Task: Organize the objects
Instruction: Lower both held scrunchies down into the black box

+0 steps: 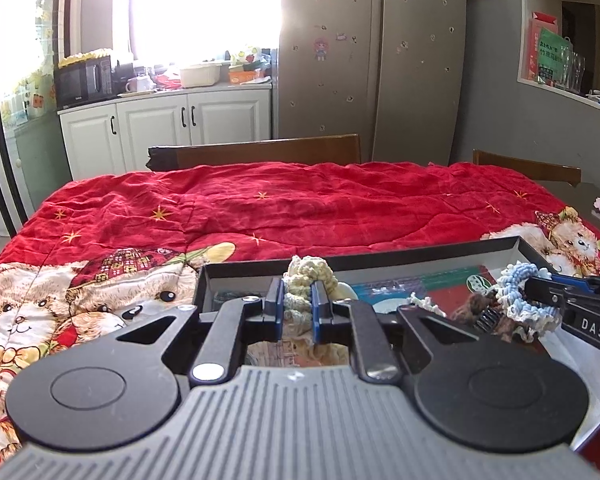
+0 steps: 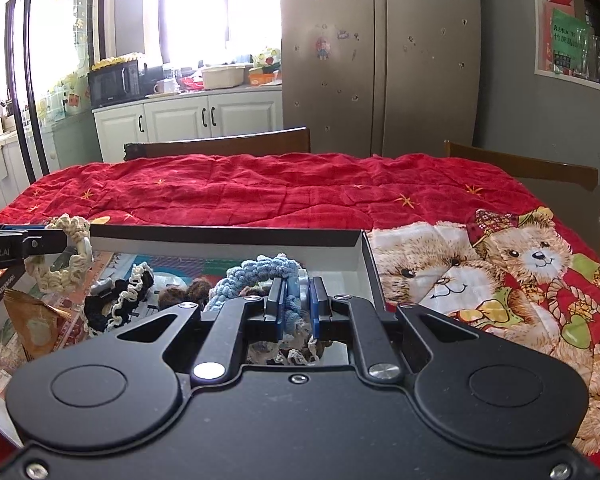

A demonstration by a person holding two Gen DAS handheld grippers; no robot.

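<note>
**Two crocheted scrunchies held over the black box**

A cream crocheted scrunchie (image 1: 309, 280) is clamped between the closed jaws of the left gripper (image 1: 297, 304), above the left part of the black box (image 1: 260, 267); a blue crocheted scrunchie (image 2: 260, 276) is pinched in the closed jaws of the right gripper (image 2: 298, 304), above the right part of the same box; both are seen raised over the box's interior, where a dark scrunchie with pale edging (image 2: 120, 300) and a brown one (image 2: 180, 294) are left lying among printed packets; the box is set on a red quilt (image 2: 260, 188) printed with teddy bears (image 2: 536, 264); wooden chairs (image 1: 260, 152) are placed behind the quilt, and a refrigerator (image 1: 372, 60) and white cabinets (image 1: 160, 128) are seen farther beyond the box.
</note>
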